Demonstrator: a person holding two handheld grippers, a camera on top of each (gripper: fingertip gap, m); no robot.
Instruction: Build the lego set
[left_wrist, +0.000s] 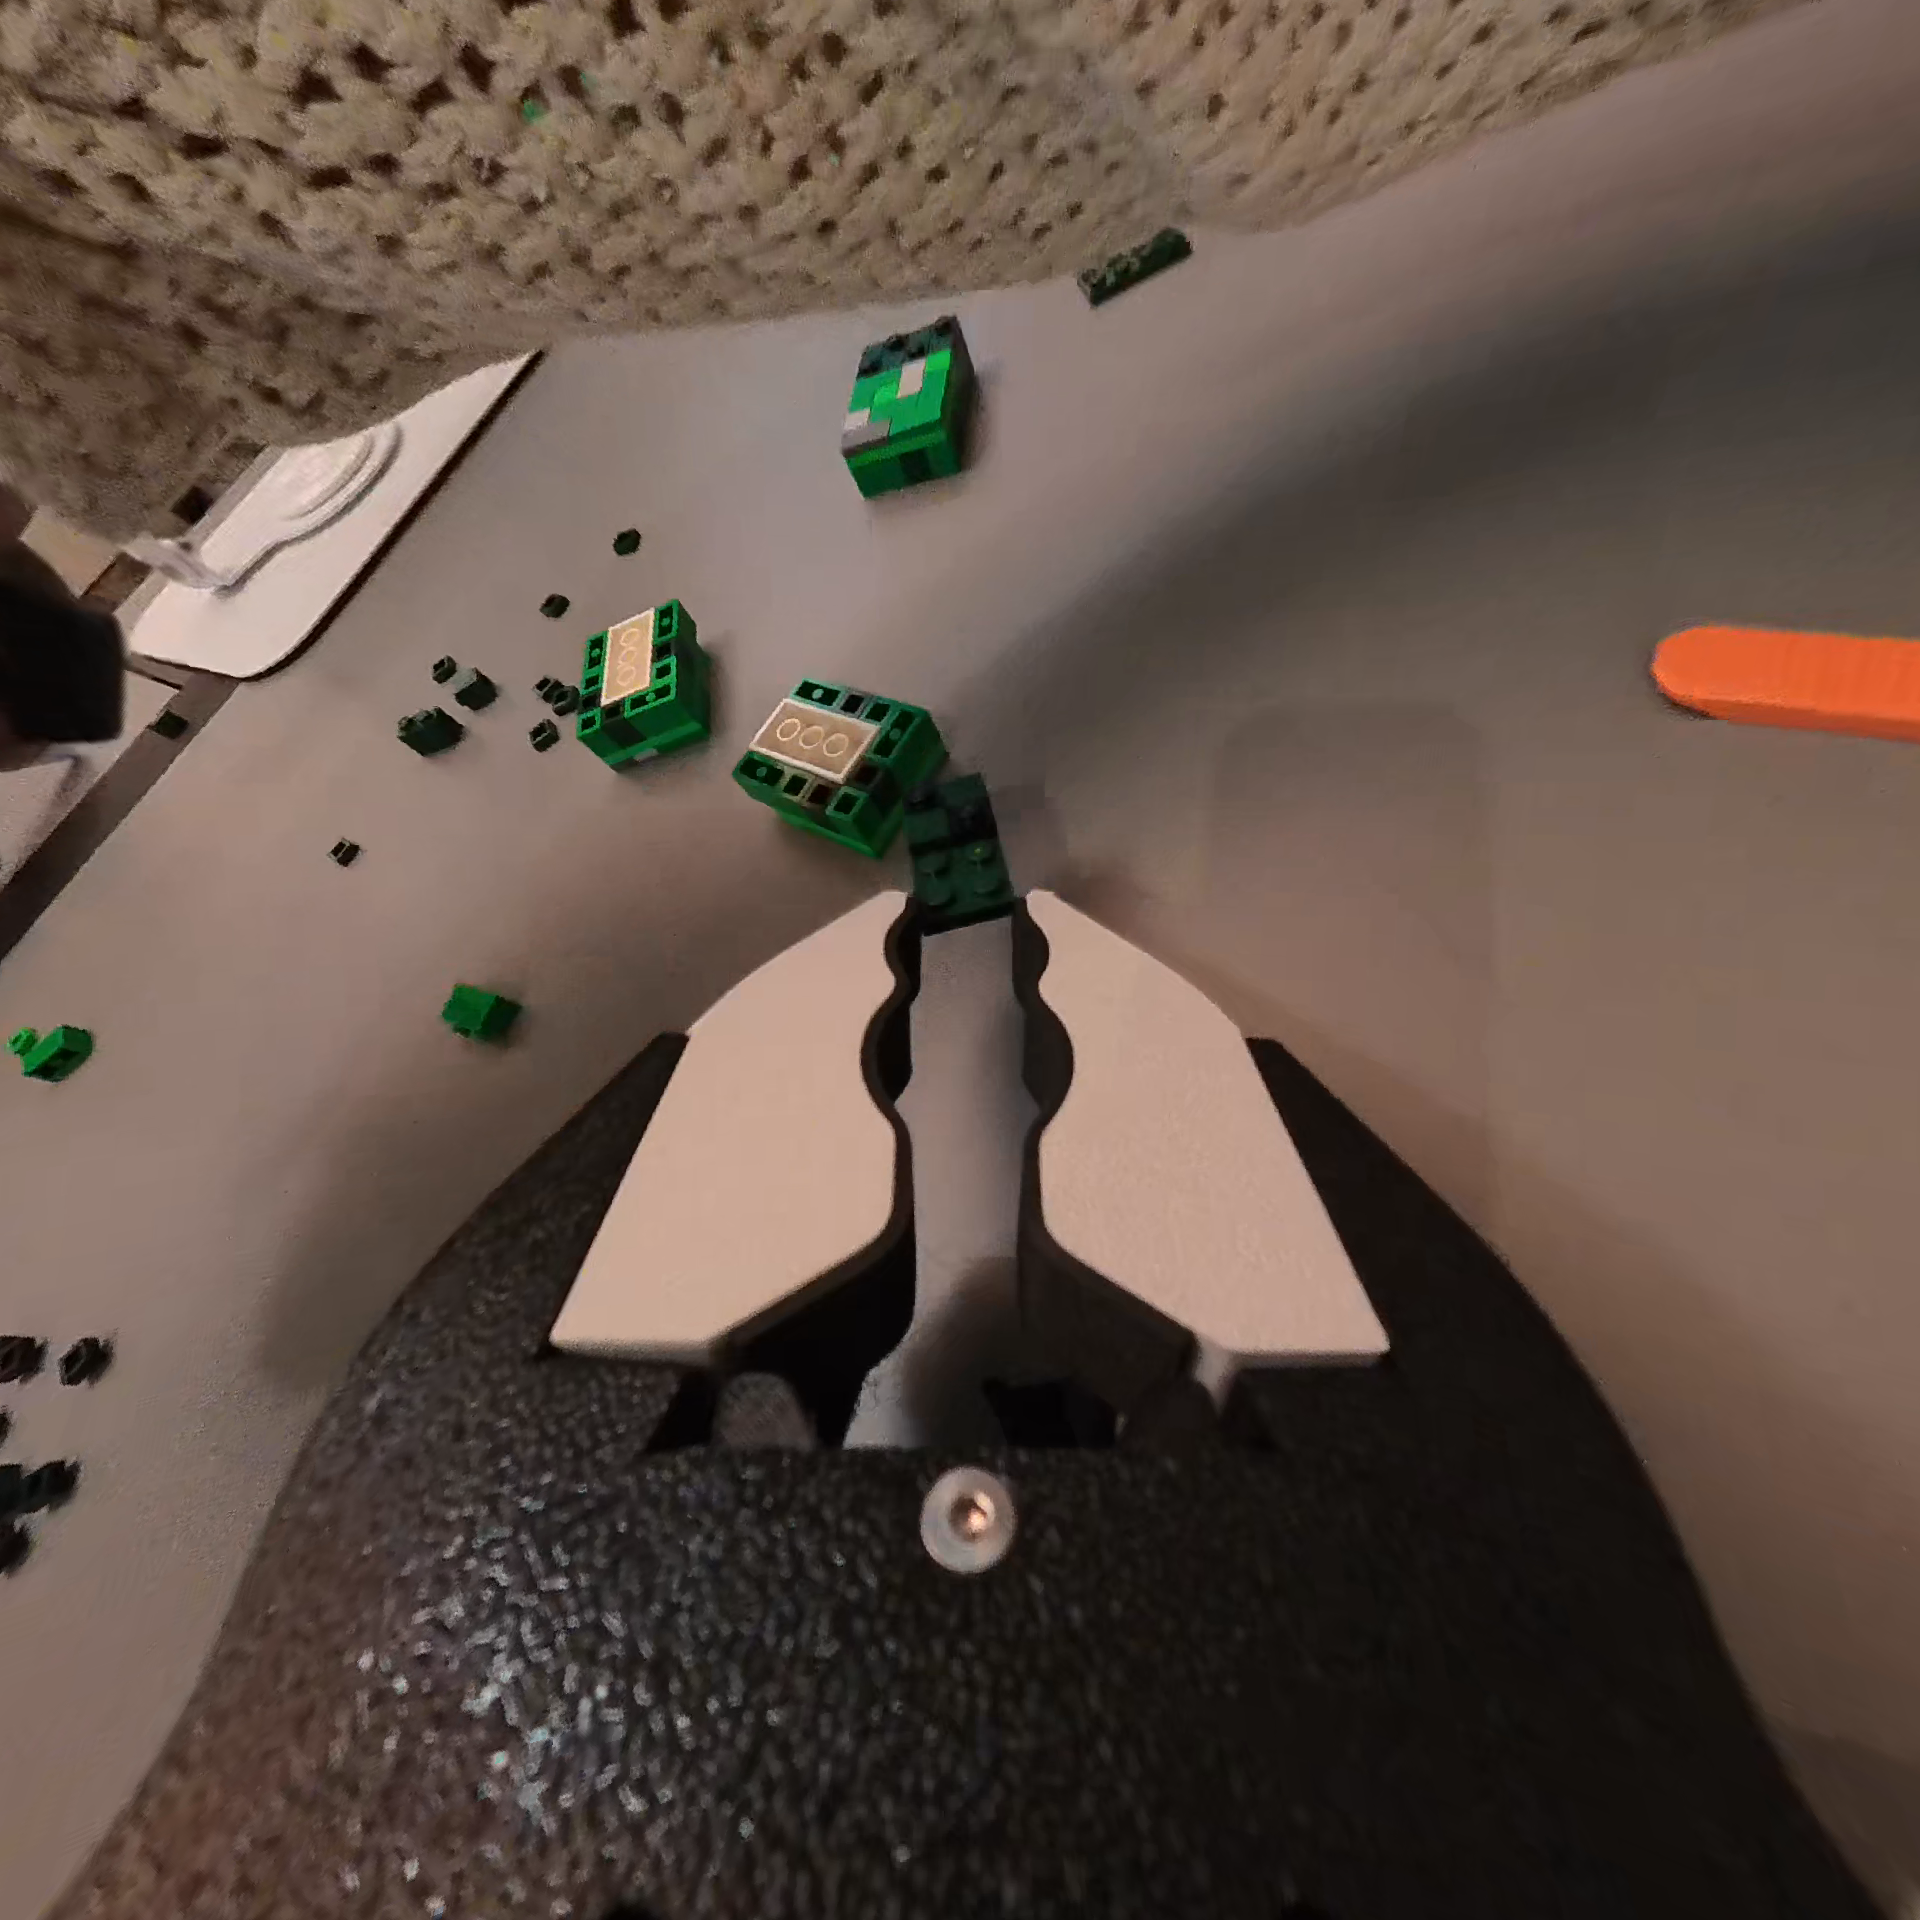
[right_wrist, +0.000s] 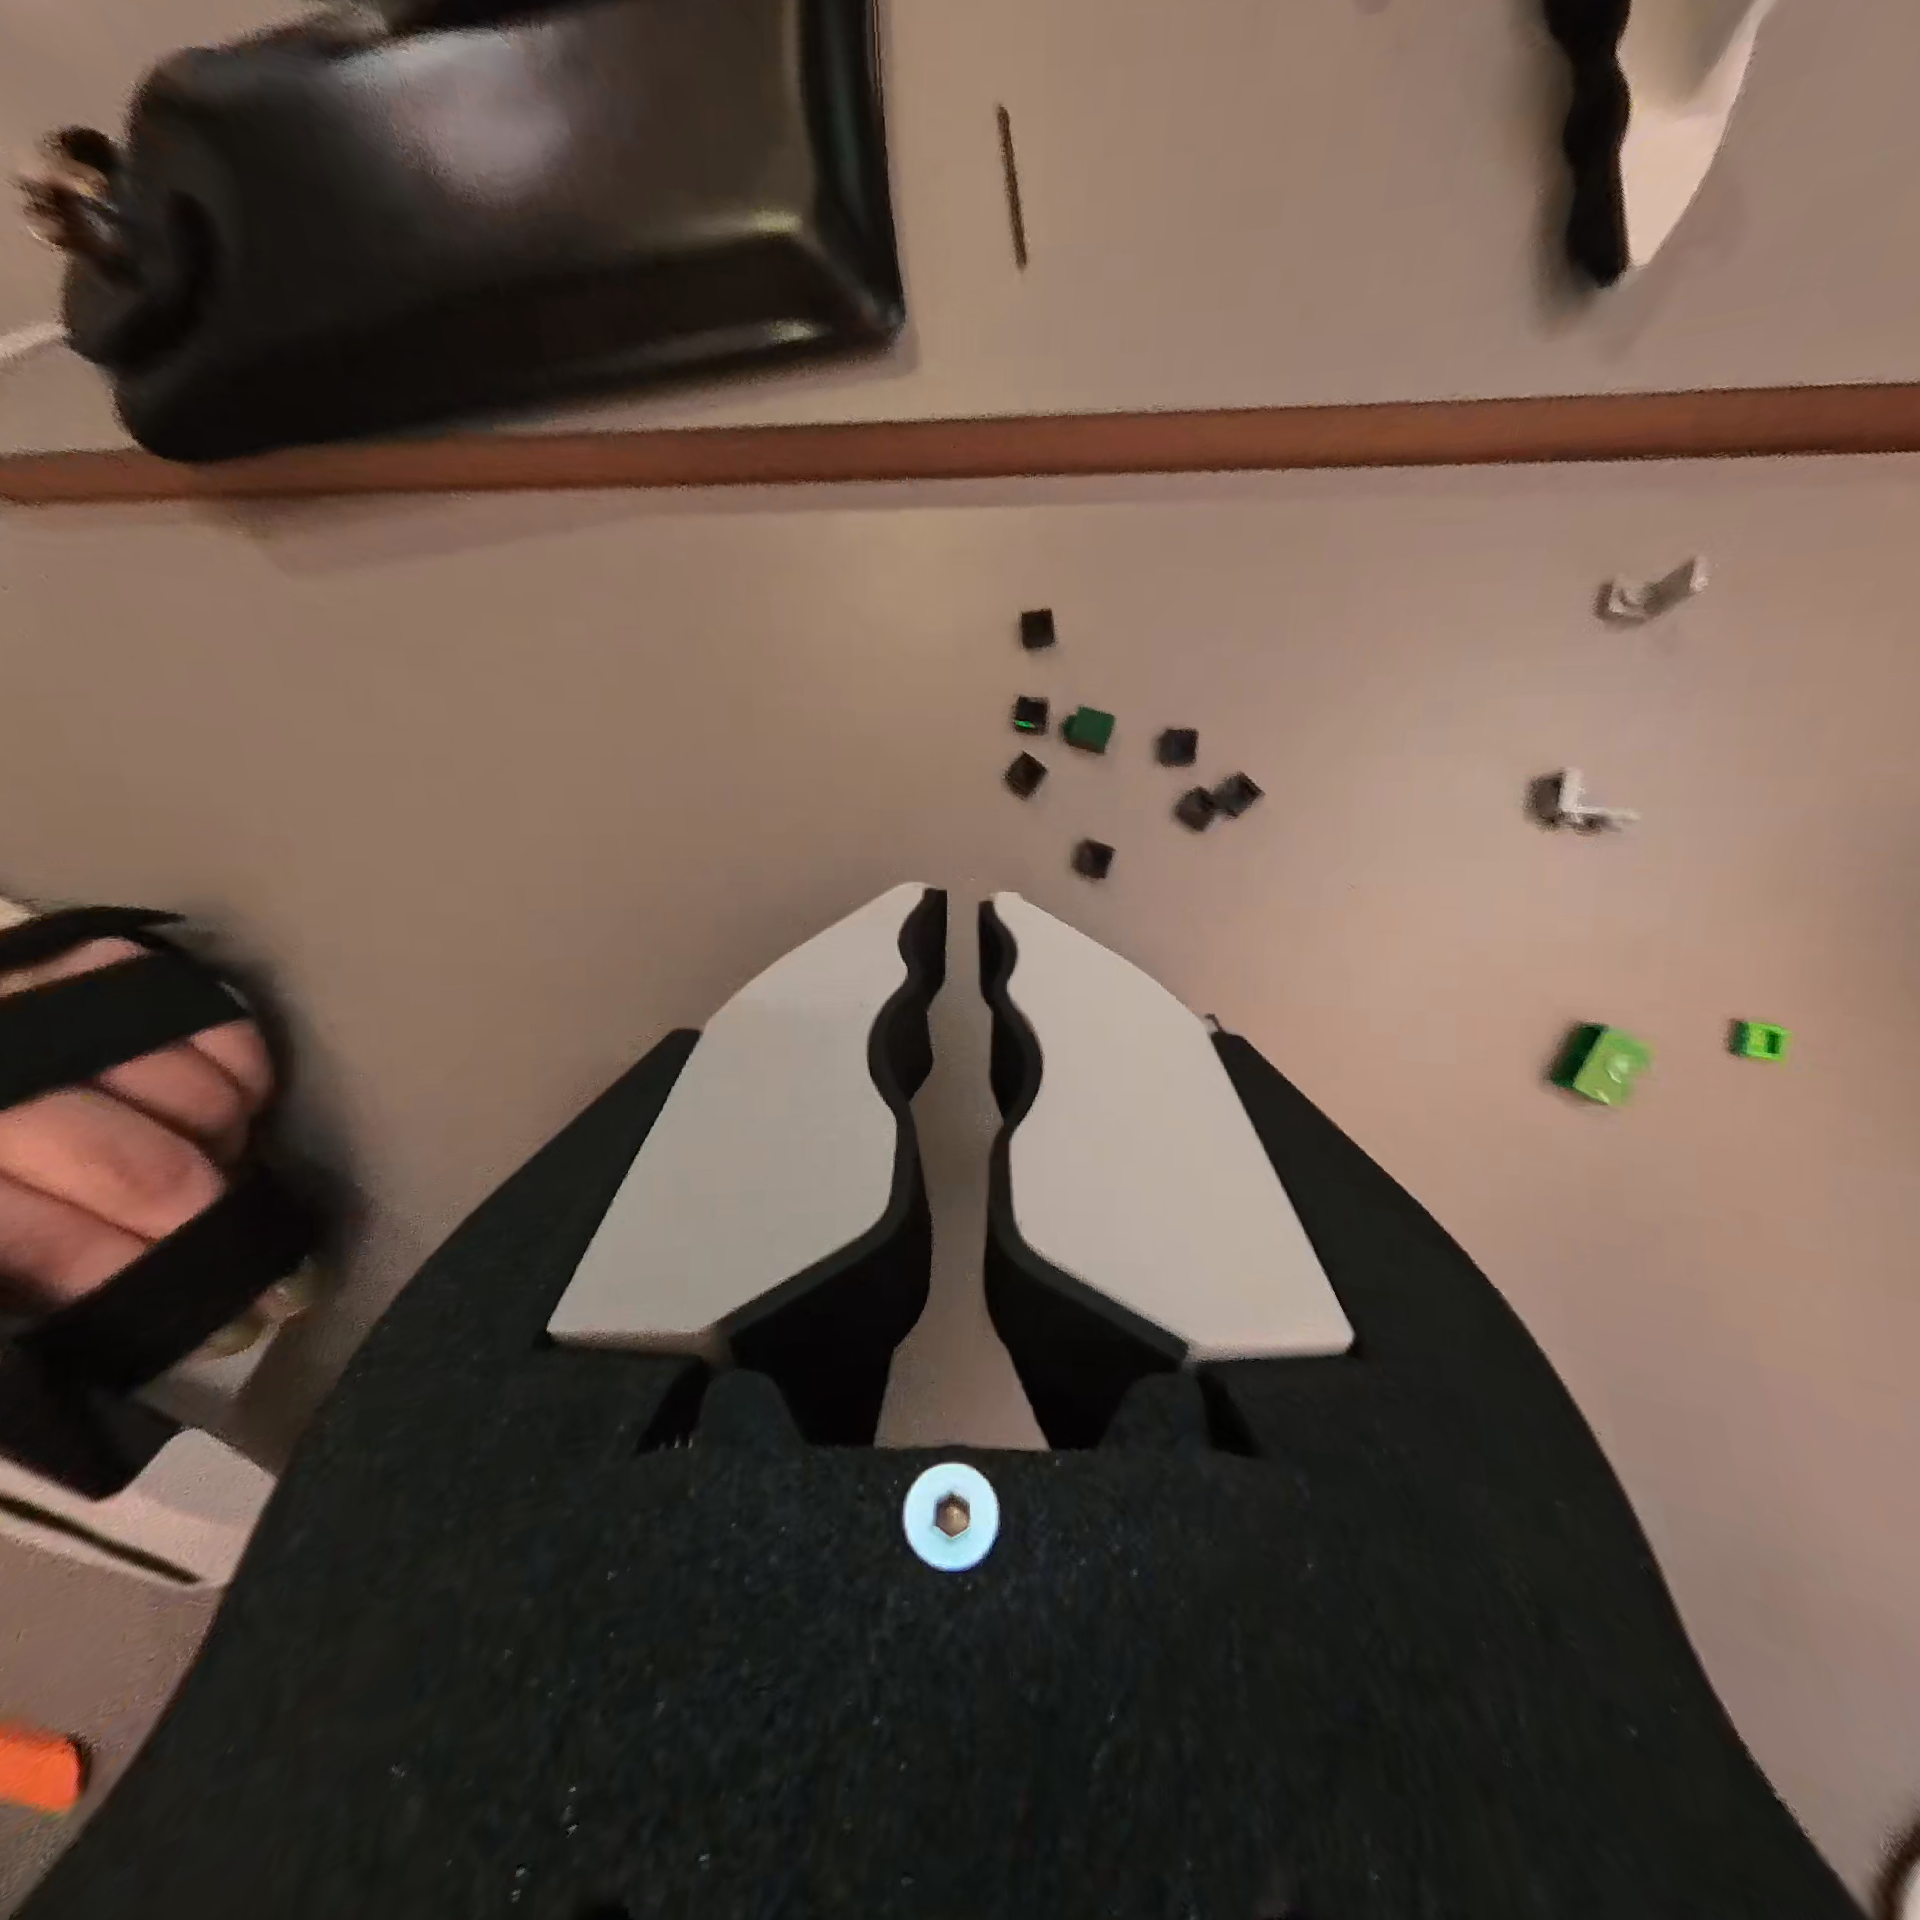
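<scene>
While my left gripper pinches the dark green plate stack only by its near end, the likeliest fault is that the piece pivots or slips out of the tips when I press it anywhere. In the left wrist view the stack sits at the centre of the frame, its far end touching or just beside the corner of the green block with a tan top, and I cannot tell which; a nudge there could shove that block across the grey table toward its twin at centre left. A third green block stands well apart in the upper middle, and the orange separator tool lies at the right edge. My right gripper is narrowed to a thin gap and carries nothing, hovering near the scattered small dark pieces at centre right of its view, with two bright green bricks lower right. Both frames are blurred, so a hurried pick there could scatter those bits or miss them.
</scene>
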